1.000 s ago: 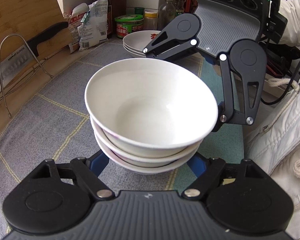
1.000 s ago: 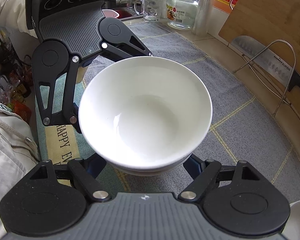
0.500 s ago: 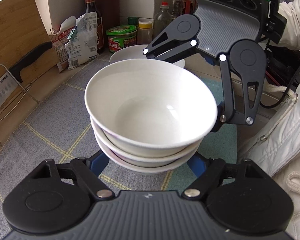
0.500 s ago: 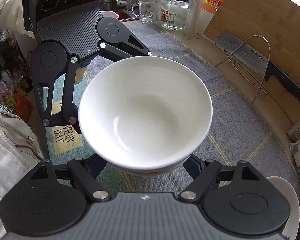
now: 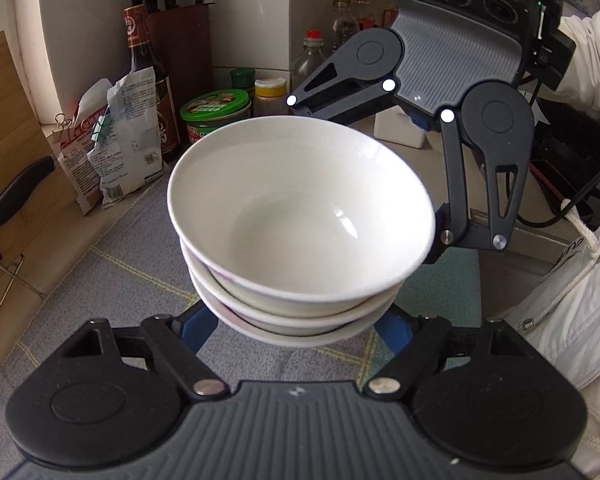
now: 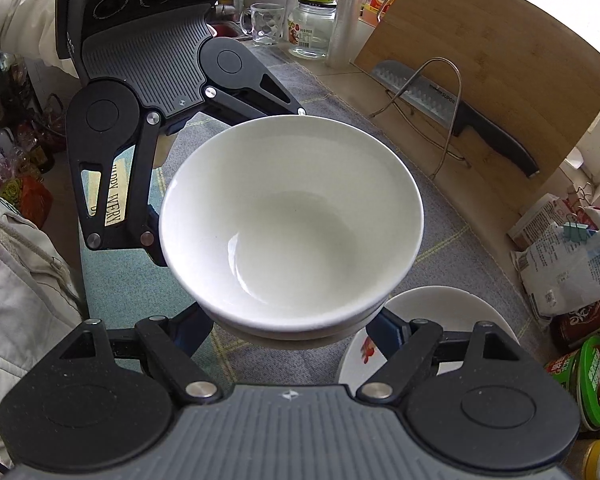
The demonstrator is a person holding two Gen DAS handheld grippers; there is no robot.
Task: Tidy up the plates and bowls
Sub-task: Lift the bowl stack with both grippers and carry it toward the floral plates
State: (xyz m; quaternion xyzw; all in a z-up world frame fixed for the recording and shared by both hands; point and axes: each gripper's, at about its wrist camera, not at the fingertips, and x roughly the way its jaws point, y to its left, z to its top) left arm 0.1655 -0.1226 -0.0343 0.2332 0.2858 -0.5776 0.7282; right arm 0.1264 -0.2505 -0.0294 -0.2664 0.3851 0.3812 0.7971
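Note:
A stack of three white bowls [image 5: 300, 216] [image 6: 292, 220] hangs above the grey checked cloth [image 5: 112, 276], carried between both grippers from opposite sides. My left gripper [image 5: 296, 326] is shut on the lowest bowl, its blue fingers [image 5: 198, 324] pressed against either side. Facing it, my right gripper [image 6: 290, 330] grips the stack the same way with its blue fingers [image 6: 388, 330]. A stack of white plates [image 6: 440, 312] with a red pattern lies on the cloth just right of the bowls in the right wrist view. The bowls hide these plates in the left wrist view.
A green-lidded jar [image 5: 216, 116], food bags [image 5: 116, 144], sauce bottles and a knife block [image 5: 184, 52] crowd the counter's end. A wire rack [image 6: 440, 100] with a knife leans on a cutting board [image 6: 500, 80]. A glass mug [image 6: 264, 24] and jar stand far off. A person's pale jacket [image 5: 572, 300] is close.
Both grippers carried the bowl stack along the counter toward the jars and plates, rising slightly. The plates slid behind the bowls in the left view and appeared in the right view.

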